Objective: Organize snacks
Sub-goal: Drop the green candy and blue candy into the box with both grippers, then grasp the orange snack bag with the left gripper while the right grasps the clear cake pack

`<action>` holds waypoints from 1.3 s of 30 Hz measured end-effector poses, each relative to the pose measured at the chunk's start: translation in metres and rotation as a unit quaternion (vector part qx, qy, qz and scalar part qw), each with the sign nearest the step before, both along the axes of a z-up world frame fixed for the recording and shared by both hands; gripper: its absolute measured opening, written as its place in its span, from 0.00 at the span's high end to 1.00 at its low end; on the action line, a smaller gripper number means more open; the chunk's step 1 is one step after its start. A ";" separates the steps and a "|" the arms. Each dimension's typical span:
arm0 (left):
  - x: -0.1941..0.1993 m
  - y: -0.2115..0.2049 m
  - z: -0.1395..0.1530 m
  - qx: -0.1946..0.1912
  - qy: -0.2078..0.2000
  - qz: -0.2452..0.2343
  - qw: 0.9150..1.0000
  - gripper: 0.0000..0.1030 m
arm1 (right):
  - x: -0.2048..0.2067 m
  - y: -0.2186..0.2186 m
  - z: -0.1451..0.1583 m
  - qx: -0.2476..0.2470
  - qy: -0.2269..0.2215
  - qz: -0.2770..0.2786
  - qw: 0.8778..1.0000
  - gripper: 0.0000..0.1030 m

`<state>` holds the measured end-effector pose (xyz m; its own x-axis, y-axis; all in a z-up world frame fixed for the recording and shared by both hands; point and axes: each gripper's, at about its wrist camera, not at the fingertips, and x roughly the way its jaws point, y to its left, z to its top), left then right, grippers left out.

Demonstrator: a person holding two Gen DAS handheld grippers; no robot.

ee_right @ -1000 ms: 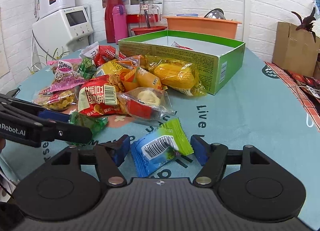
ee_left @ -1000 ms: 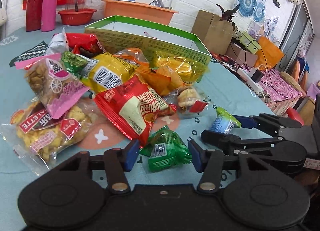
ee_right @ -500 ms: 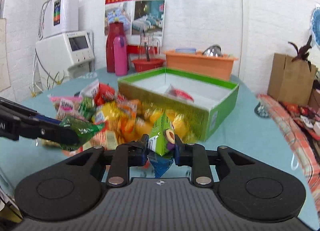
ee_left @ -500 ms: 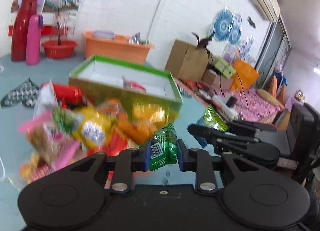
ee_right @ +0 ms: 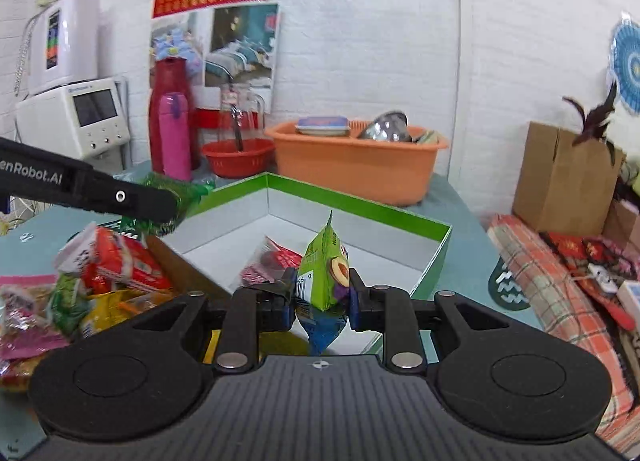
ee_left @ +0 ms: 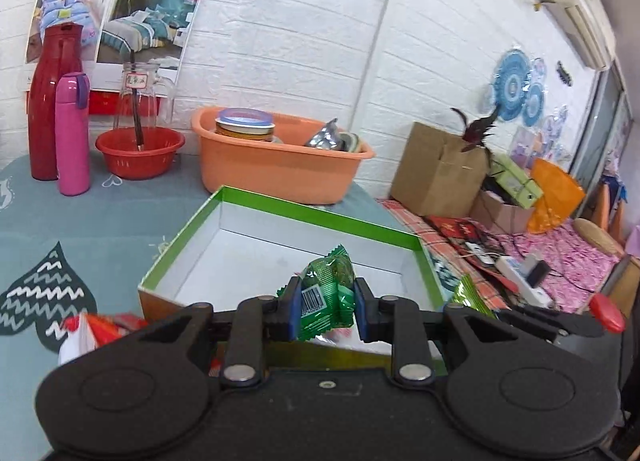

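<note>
We hold a two-finger gripper in each hand over a teal table (ee_left: 100, 217). A second ago both snacks lay on the table between open fingers; now both are lifted. The left gripper (ee_left: 325, 309) is clamped on a small green candy packet (ee_left: 326, 301), and the right gripper (ee_right: 319, 299) is closed on a green-and-blue snack packet (ee_right: 325, 289). Both packets hang above the near edge of the green-rimmed cardboard box (ee_right: 360, 211), which already contains a red-and-white packet (ee_right: 276, 259). The remaining snack pile (ee_right: 88, 293) sits left of the box. We judge that dropping both packets inside comes next.
</note>
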<state>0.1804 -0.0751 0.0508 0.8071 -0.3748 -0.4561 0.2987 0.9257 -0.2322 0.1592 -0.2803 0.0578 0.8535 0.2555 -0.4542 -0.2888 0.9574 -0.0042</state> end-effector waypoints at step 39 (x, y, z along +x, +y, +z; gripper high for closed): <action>-0.118 0.032 -0.012 0.034 -0.045 0.031 0.998 0.00 | -0.105 0.007 -0.001 0.043 -0.043 0.055 0.997 0.00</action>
